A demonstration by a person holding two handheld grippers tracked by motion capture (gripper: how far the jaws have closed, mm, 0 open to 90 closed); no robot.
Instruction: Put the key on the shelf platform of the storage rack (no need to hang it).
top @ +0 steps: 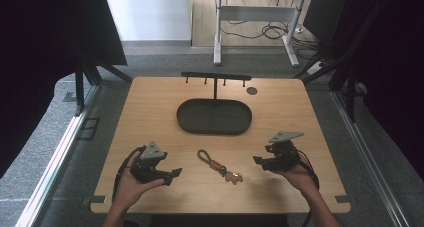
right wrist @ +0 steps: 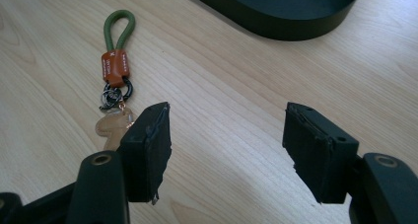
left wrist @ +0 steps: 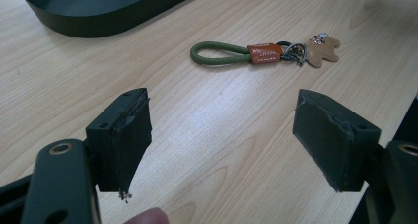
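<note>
Both my left gripper point(top: 175, 174) and right gripper point(top: 256, 160) gape wide, grasping nothing. Between them the keychain point(top: 220, 166) lies on the wooden table point(top: 150, 107), near the black tray point(top: 214, 116).

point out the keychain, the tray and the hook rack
keychain point(left wrist: 224, 53), left gripper view, on its green cord loop
tray point(top: 214, 130), high view, on its near rim
hook rack point(top: 216, 76), high view, on its top bar

Light wooden table point(top: 150, 102), green-looped keychain point(top: 219, 166) lying flat between left gripper point(top: 176, 175) and right gripper point(top: 255, 160), black oval tray point(top: 214, 116) with hook stand point(top: 215, 78) beyond both, small dark disc point(top: 252, 91) beside stand
</note>
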